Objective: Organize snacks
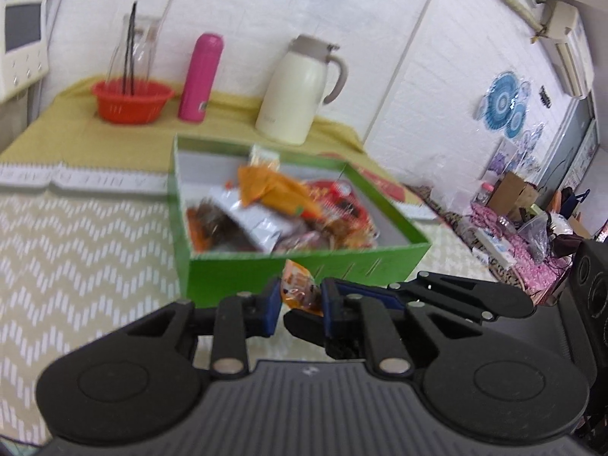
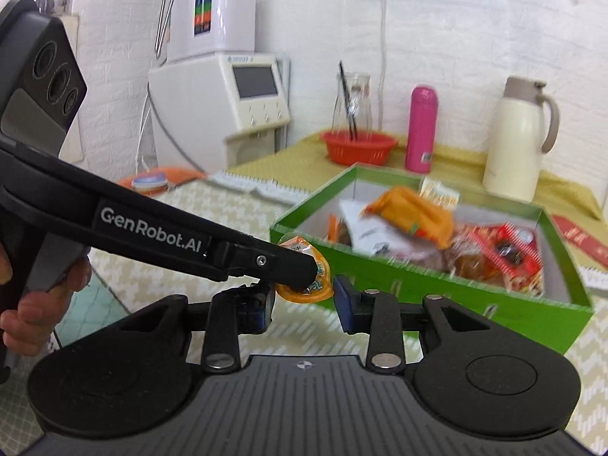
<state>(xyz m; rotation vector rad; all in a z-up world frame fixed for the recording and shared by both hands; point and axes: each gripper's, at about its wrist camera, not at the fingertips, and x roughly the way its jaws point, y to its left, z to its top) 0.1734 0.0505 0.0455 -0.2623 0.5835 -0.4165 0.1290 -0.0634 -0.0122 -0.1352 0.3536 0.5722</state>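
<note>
A small orange jelly cup (image 1: pixel 300 288) (image 2: pixel 304 287) hangs just in front of the green box (image 1: pixel 266 277) (image 2: pixel 418 285), above the zigzag tablecloth. My left gripper (image 1: pixel 302 302) is shut on it, blue pads on either side. In the right wrist view my right gripper (image 2: pixel 304 304) also has a pad against each side of the cup. The left gripper's finger (image 2: pixel 266 262) reaches in from the left over the cup. Seen from the left wrist, the right gripper's finger (image 1: pixel 304 325) lies below the cup. The box holds several snack packets, an orange one (image 1: pixel 273 186) (image 2: pixel 414 212) on top.
Behind the box stand a cream jug (image 1: pixel 292 91) (image 2: pixel 516 140), a pink flask (image 1: pixel 199 76) (image 2: pixel 420 129) and a red basket (image 1: pixel 131 100) (image 2: pixel 359 146) with a glass bottle. A white machine (image 2: pixel 235 106) stands at the far left. A hand (image 2: pixel 34 304) grips the left handle.
</note>
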